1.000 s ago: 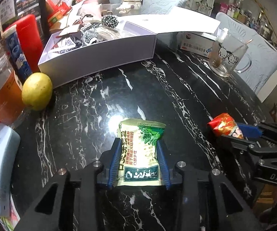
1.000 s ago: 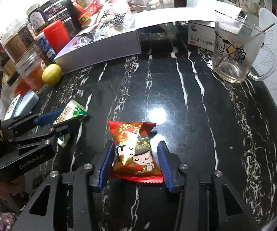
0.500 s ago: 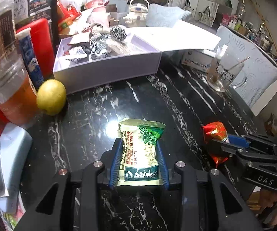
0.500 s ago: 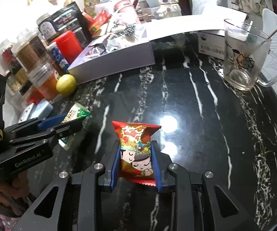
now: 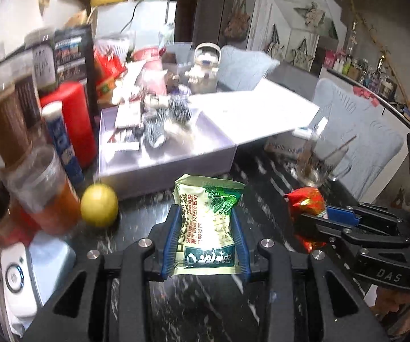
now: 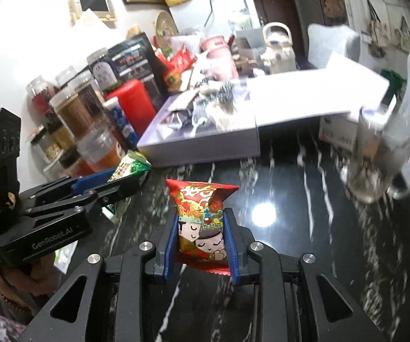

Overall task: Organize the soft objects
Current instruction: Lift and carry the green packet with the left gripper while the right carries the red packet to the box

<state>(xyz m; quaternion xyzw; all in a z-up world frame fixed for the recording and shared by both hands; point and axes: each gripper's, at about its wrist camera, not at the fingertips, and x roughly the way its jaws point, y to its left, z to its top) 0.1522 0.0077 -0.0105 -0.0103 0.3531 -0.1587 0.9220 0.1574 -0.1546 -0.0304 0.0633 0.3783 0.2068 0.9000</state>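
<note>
Tabletop (image 5: 262, 171) of black stone with white veins fills the lower part of both my views, crowded along its far and left edges. On it sits a wide white box (image 5: 165, 168), lid thrown open, holding a jumble of small packets and striped black-and-white soft things. Left of the box stand a red canister (image 5: 71, 119), a blue tube and clear jars, with a yellow lemon (image 5: 99, 205) just in front of the box wall. To the right, a glass mug (image 6: 376, 159) with a cartoon print stands near a small carton.

My left claw (image 5: 205, 242) is clamped on a green-and-cream snack packet (image 5: 209, 216); its blue pads press both long sides, and the packet sticks out ahead of the fingertips, clear of the stone. My right claw (image 6: 202, 245) is squeezed onto a red snack packet (image 6: 200, 211) printed with 2 cartoon faces, pads (image 6: 170, 242) pinching its sides so it bulges between them. Each view shows the other claw alongside with its packet, the 2 packets well apart. Background is blurred.
</note>
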